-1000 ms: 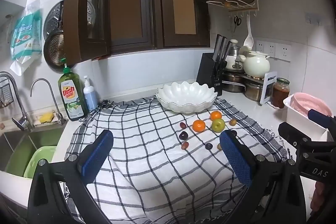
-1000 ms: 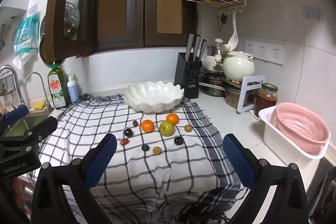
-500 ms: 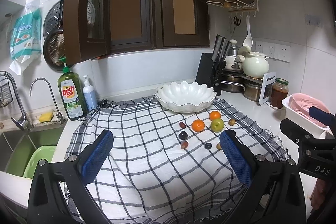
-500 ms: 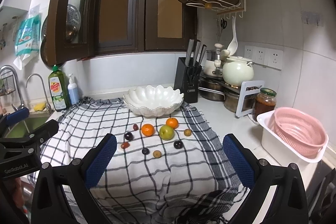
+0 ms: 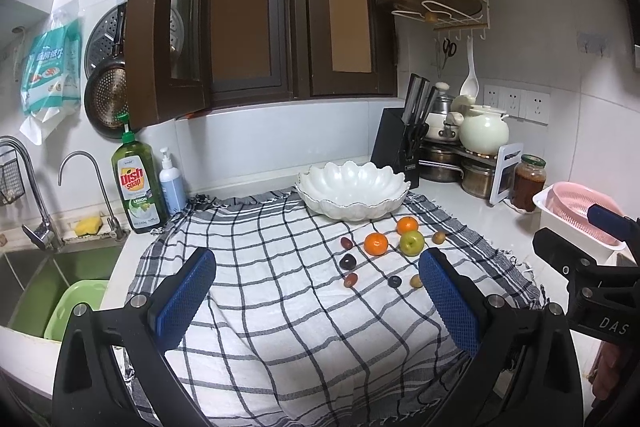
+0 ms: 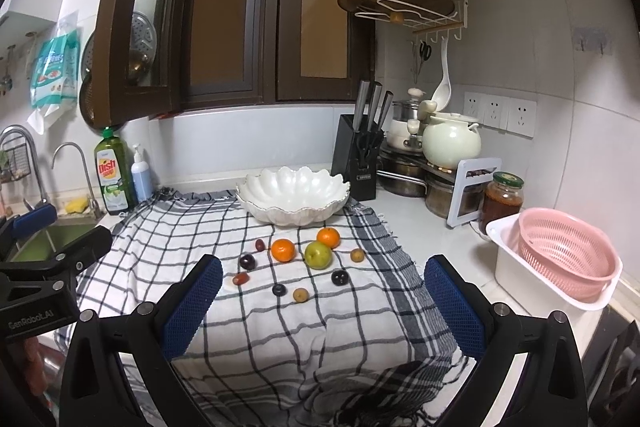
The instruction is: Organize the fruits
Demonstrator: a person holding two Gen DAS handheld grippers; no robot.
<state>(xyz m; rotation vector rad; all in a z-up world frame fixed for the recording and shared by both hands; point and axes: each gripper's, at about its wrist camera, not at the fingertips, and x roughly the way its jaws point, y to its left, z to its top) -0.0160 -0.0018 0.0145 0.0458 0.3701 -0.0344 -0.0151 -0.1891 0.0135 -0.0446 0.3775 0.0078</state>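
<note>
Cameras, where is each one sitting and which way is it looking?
Left wrist: on the left tongs, facing the white bowl; its blue fingers and the right tongs show.
Right wrist: on the right tongs, facing the same counter; the left tongs show.
Both see the bowl and green apple.

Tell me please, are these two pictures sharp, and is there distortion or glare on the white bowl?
Left wrist view: sharp, no motion blur; strong fisheye bending at the edges, dark corners; the white bowl shows soft highlights, no harsh glare. Right wrist view: equally sharp, the same barrel distortion; even indoor light, faint shadows under the green apple and the oranges.
</note>
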